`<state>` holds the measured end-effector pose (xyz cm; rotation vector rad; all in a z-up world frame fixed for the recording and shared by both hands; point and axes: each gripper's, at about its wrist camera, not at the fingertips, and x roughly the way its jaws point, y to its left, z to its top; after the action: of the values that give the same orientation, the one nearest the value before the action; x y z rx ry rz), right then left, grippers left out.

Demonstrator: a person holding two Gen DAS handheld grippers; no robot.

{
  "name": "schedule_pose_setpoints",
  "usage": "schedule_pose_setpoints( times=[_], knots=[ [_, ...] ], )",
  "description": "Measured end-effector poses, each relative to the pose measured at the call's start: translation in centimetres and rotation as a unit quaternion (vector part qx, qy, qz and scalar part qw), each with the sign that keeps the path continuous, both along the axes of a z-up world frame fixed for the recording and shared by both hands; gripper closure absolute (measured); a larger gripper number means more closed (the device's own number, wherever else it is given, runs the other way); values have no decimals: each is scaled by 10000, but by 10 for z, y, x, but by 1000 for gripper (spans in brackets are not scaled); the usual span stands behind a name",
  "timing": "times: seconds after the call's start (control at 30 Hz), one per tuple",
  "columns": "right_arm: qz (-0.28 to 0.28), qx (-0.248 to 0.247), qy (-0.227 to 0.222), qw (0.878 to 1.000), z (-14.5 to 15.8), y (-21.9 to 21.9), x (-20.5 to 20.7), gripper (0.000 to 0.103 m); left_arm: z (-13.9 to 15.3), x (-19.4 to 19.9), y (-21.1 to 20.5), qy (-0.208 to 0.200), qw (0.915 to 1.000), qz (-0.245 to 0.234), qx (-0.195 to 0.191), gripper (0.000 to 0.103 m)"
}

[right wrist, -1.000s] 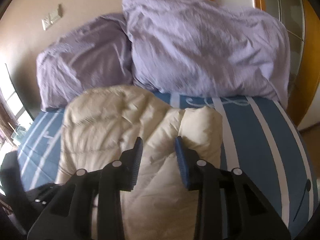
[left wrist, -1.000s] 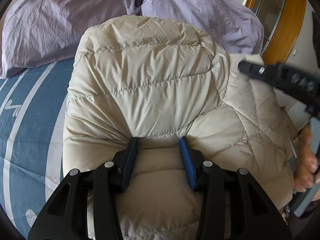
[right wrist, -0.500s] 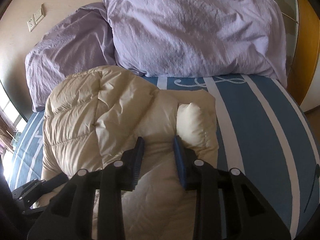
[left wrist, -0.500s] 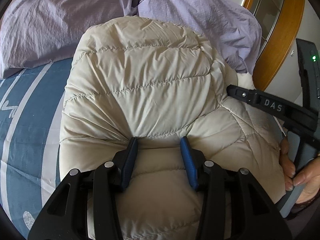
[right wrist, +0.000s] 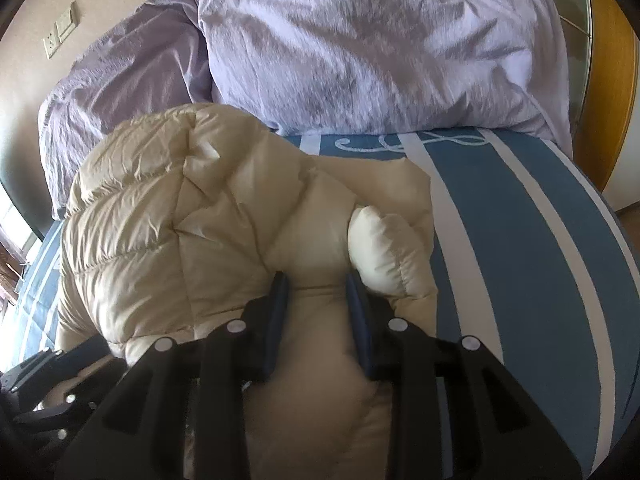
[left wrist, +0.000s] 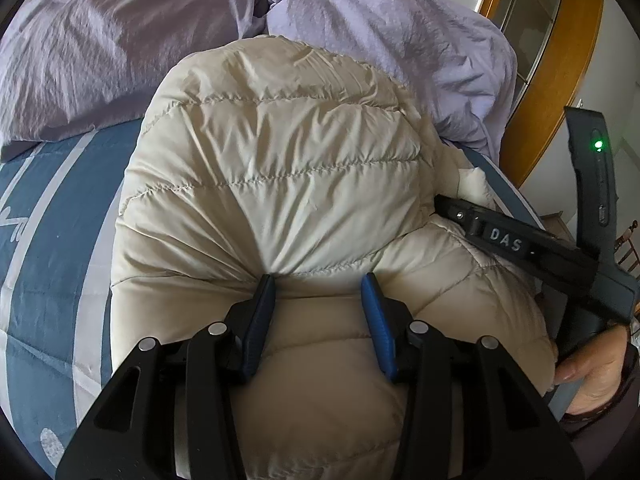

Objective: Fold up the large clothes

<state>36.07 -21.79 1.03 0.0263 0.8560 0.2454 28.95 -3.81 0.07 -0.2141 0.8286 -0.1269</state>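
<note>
A cream quilted down jacket (left wrist: 280, 168) lies bunched on a blue-and-white striped bed (left wrist: 44, 248); it also shows in the right wrist view (right wrist: 168, 216). My left gripper (left wrist: 318, 280) presses down into the jacket's near side, its jaws apart with a bulge of fabric between them. My right gripper (right wrist: 316, 280) presses into the jacket's right side, jaws apart around a fold, next to a puffed sleeve end (right wrist: 384, 248). The right gripper's body (left wrist: 520, 244) shows at the right of the left wrist view, held by a hand (left wrist: 596, 368).
Two purple pillows (right wrist: 360, 40) (right wrist: 120, 92) lie against the wall behind the jacket. A wooden frame with glass (left wrist: 552, 60) stands at the right. Blue striped bedding (right wrist: 520, 220) lies bare to the right of the jacket. A wall socket (right wrist: 60, 34) is on the left.
My right gripper has moved forward and down onto the jacket's right side, pressing into the fabric. My left gripper has stayed pressed in place.
</note>
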Motion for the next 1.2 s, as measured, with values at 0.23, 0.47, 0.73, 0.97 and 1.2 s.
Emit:
schedule_pose_setpoints(
  times=[0.23, 0.47, 0.73, 0.97, 1.2],
  knots=[
    [-12, 119, 18, 9999, -9, -5, 2, 72, 0, 1, -2, -38, 10000, -28, 12, 56],
    [-17, 30, -90, 10000, -12, -2, 1, 72, 0, 1, -3, -44, 10000, -41, 29, 55],
    [-20, 5, -118, 9999, -13, -3, 1, 72, 12, 3, 5, 122, 9996, -59, -240, 55],
    [-16, 9, -135, 9999, -11, -4, 1, 72, 46, 7, 19, -205, 9996, 153, -73, 37],
    [-14, 18, -160, 9999, -9, -4, 0, 72, 70, 36, 25, -723, 9898, 626, 1052, 25]
  ],
)
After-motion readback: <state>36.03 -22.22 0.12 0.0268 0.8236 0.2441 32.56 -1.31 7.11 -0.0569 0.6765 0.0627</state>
